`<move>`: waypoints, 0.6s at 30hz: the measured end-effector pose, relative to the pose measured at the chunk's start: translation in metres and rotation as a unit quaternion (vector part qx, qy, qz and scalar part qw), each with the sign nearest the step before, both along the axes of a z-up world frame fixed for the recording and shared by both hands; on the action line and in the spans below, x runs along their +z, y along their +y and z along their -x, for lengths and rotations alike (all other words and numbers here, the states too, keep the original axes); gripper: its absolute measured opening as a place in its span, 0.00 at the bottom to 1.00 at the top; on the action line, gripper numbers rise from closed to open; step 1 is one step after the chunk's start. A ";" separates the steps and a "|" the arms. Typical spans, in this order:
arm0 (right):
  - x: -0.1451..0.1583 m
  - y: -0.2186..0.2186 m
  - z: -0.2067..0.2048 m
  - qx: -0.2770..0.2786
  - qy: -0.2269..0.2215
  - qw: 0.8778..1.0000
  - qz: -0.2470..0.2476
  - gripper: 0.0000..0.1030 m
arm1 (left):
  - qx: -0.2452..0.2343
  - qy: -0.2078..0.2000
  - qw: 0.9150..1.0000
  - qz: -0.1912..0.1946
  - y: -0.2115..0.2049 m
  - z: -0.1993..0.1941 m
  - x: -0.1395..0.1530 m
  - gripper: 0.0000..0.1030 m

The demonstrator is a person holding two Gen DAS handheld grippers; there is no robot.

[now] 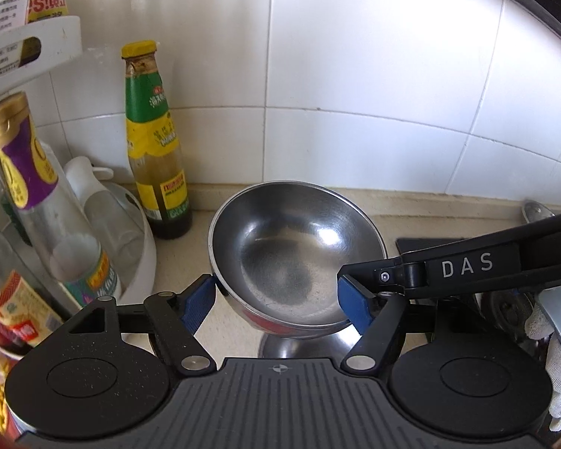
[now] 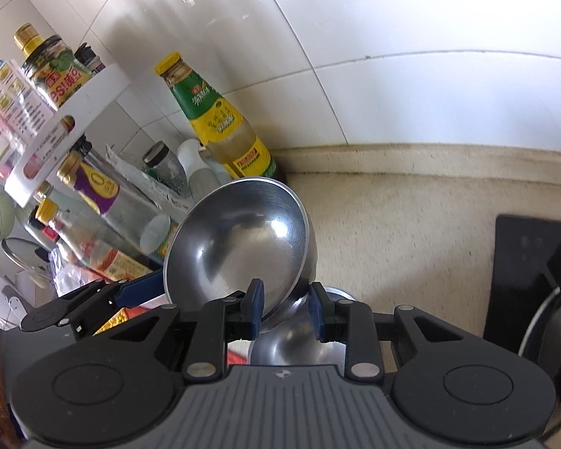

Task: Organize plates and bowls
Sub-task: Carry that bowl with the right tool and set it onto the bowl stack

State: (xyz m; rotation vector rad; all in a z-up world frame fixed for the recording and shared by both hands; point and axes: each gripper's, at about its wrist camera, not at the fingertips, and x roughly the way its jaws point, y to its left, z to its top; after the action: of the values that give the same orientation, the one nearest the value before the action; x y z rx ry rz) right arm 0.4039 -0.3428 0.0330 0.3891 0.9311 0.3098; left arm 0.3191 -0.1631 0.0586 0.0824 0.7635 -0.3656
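White tiles back a beige table (image 1: pixel 430 220) where the left tongs (image 1: pixel 276 301) span a tilted steel bowl (image 1: pixel 291 247), pads at its sides, while the right tongs (image 2: pixel 286 308) stand narrow, pinching its rim, bottles (image 1: pixel 155 142) crowding beside.

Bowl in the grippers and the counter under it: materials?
Bowl: looks like stainless steel, brushed inside and polished outside; it shows bright glints, circular brushing marks and mirror-like reflections. Counter: probably stone or a composite, matte beige with faint speckling; the exact material cannot be told.
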 end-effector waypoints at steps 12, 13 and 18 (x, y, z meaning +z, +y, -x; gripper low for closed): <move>-0.018 0.001 0.025 -0.009 0.033 0.999 0.002 0.26 | -0.011 0.025 1.000 -0.008 0.000 0.025 -0.016 0.75; -0.020 0.001 0.027 -0.010 0.036 0.999 0.004 0.26 | -0.012 0.028 1.000 -0.007 0.000 0.026 -0.018 0.75; -0.026 0.004 0.030 -0.012 0.041 0.999 0.027 0.26 | -0.019 0.043 0.999 -0.005 -0.002 0.028 -0.029 0.75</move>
State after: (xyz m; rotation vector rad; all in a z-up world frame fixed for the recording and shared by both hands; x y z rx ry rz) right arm 0.3735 -0.3388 0.0074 0.3649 1.0121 0.2471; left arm 0.2908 -0.1654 0.0298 0.0914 0.8494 -0.4031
